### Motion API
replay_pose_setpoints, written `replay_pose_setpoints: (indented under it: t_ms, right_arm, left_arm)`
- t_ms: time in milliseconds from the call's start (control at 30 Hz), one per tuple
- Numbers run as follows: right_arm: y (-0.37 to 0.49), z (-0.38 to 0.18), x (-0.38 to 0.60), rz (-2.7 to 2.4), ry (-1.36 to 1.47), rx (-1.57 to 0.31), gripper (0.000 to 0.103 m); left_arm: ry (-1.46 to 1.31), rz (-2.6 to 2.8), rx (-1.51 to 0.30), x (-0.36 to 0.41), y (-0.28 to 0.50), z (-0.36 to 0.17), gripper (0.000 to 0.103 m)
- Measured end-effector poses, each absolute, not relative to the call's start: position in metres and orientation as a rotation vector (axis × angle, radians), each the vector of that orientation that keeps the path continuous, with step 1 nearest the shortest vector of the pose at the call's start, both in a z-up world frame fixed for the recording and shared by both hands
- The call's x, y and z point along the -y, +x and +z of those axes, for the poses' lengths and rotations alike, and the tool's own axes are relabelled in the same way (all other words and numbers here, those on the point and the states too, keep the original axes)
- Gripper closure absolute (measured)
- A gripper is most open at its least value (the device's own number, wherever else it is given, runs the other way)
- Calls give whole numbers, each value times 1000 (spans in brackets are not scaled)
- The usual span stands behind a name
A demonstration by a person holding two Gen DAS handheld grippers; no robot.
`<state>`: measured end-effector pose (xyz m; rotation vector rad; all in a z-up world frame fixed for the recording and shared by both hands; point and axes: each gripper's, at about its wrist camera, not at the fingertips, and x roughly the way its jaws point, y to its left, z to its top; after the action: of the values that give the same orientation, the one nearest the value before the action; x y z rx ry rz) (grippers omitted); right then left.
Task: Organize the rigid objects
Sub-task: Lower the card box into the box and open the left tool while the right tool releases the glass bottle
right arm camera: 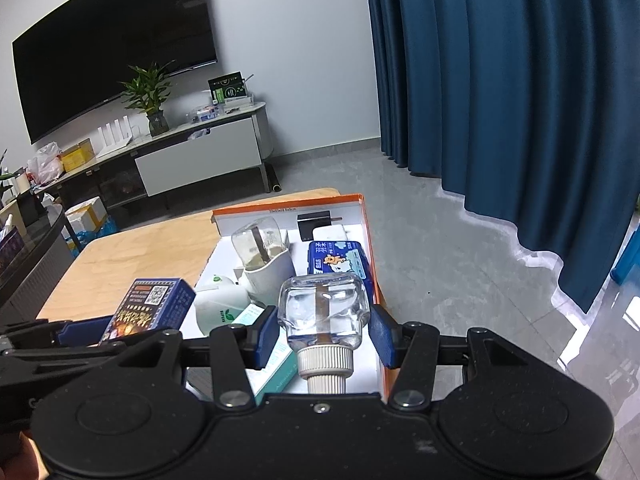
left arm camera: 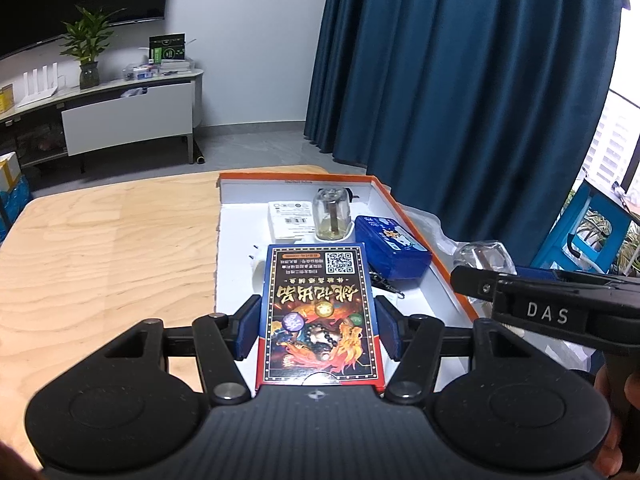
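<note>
Two things are in hand above the orange-rimmed tray (left arm camera: 420, 240) that sits on the wooden desk (left arm camera: 112, 248). One is a printed card box (left arm camera: 320, 312), the other a clear glass bottle (right arm camera: 324, 312). The left tool (left arm camera: 318, 330) pinches the card box across its long sides, its blue pads flat on the cardboard, over the near end of the tray. That box looks light and stiff, though thin card will dent if squeezed hard, so the side walls near its middle are the sensible place to hold. The right tool (right arm camera: 325, 334) clamps the clear glass bottle at its shoulders, neck and ribbed white cap (right arm camera: 325, 362) pointing back toward the camera, just above the tray's near right corner. Glass is slick, breakable and heavier with liquid inside, so I judge the flat faces give a surer hold than the cap. Beyond both, further into the tray, stand a blue tin (left arm camera: 390, 246) and a second bottle in a white holder (right arm camera: 266, 264).
</note>
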<state>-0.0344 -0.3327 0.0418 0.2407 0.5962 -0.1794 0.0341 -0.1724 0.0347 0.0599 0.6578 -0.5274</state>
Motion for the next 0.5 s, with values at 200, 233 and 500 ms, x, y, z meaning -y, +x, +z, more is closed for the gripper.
replay_pose_setpoints:
  t_ms: [200, 233, 500]
  right_arm:
    - [-29, 33, 335, -169, 244, -615, 43]
    - [-28, 32, 335, -168, 245, -619, 43]
    - [-23, 26, 335, -157, 252, -631, 43]
  left_arm:
    - [68, -530, -660, 173, 37, 29, 43]
    - [64, -529, -664, 172, 38, 28, 43]
    - [68, -540, -664, 175, 40, 29, 43]
